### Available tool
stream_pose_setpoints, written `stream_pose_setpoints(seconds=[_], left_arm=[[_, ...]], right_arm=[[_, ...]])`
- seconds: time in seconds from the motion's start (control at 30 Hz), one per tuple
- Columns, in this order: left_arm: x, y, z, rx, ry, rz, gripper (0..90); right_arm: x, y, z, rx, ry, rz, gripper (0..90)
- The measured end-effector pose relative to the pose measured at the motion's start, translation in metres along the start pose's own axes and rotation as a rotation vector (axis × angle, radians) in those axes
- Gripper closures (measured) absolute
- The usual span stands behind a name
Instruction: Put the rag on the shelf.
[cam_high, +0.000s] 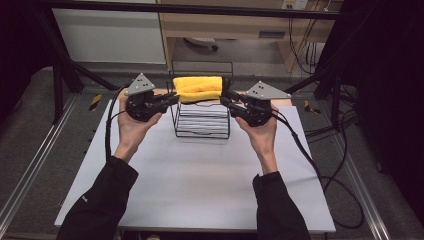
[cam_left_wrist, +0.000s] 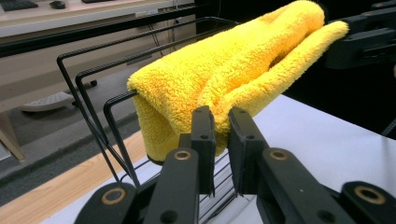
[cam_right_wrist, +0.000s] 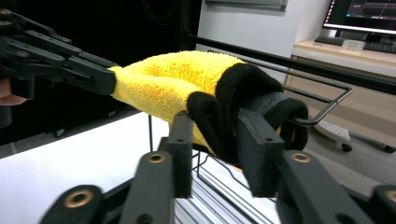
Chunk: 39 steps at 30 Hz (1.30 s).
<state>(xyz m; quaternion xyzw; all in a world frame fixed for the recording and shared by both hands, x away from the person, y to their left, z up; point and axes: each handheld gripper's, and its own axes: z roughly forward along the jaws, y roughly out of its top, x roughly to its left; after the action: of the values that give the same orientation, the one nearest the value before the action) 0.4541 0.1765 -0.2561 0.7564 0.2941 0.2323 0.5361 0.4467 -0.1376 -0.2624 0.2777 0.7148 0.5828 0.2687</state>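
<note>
The yellow towel (cam_high: 198, 88) is lying folded over the top of a black wire rack (cam_high: 201, 121) at the upper centre of the high view, with a black layer showing at its right end (cam_right_wrist: 243, 95). The rack is standing on a white table (cam_high: 200, 180), past whose far edge a strip of wood is showing; dark frame bars and a grey floor are surrounding it. The left gripper (cam_left_wrist: 221, 122) is pinching the towel's left end with its jaws narrow. The right gripper (cam_right_wrist: 219, 133) is gripping the black-edged right end, jaws set wider around the thick fold.
</note>
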Motion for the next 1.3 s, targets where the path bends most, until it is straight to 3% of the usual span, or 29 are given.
stream_pose_setpoints(seconds=[0.37, 0.47, 0.7, 0.87, 1.0, 1.17, 1.23, 1.3], left_arm=[[-0.004, -0.005, 0.003, 0.010, 0.012, 0.032, 81.4], [-0.005, -0.006, 0.005, 0.011, 0.015, 0.034, 81.3], [-0.004, -0.011, 0.005, 0.028, 0.009, 0.037, 79.3], [-0.003, -0.017, 0.005, 0.046, -0.014, 0.002, 71.0], [-0.002, -0.020, 0.006, 0.059, -0.013, 0.002, 70.1], [-0.005, -0.023, 0.008, 0.076, -0.001, 0.020, 75.8], [-0.006, -0.024, 0.009, 0.081, 0.002, 0.026, 77.0], [-0.005, -0.024, 0.010, 0.088, 0.005, 0.031, 77.9]], right_arm=[[0.005, 0.010, -0.009, -0.021, 0.035, 0.021, 56.6], [0.005, 0.013, -0.004, -0.009, 0.021, 0.026, 61.5], [0.003, 0.013, 0.002, 0.057, 0.018, 0.071, 90.0], [0.004, 0.006, 0.001, 0.120, 0.018, 0.065, 90.0], [0.004, 0.002, 0.000, 0.114, 0.016, 0.076, 90.0], [0.004, 0.006, -0.006, 0.043, 0.006, 0.092, 64.2], [0.003, 0.008, -0.005, 0.035, -0.012, 0.093, 59.3], [0.002, 0.010, -0.001, 0.047, -0.013, 0.097, 60.2]])
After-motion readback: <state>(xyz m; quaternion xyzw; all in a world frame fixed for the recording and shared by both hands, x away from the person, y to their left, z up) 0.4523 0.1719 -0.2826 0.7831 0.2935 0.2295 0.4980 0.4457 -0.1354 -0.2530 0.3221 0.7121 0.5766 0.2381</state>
